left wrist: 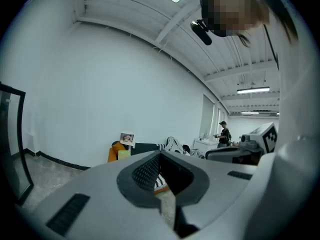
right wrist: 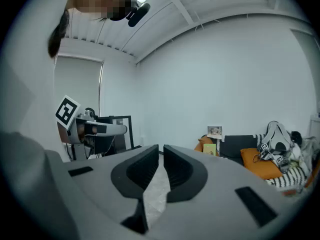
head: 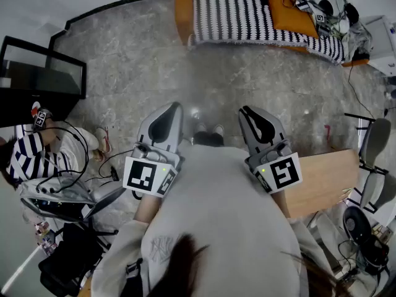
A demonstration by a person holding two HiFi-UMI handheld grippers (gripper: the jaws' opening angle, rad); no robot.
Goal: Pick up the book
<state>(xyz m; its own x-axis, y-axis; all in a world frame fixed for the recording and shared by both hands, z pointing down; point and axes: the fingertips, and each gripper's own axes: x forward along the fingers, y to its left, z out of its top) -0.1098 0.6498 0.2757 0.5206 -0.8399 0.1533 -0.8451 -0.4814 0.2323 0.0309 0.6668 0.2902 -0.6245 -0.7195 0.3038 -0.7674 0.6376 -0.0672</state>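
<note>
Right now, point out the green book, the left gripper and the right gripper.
green book point(right wrist: 209, 149), right gripper view, middle of its cover.
left gripper point(left wrist: 161, 155), left gripper view, where its shut fingertips meet.
right gripper point(right wrist: 161, 148), right gripper view, between its fingertips.

Sofa point(head: 183, 8) ahead, table point(head: 322, 178) right (cabinet point(head: 37, 85) left).
</note>
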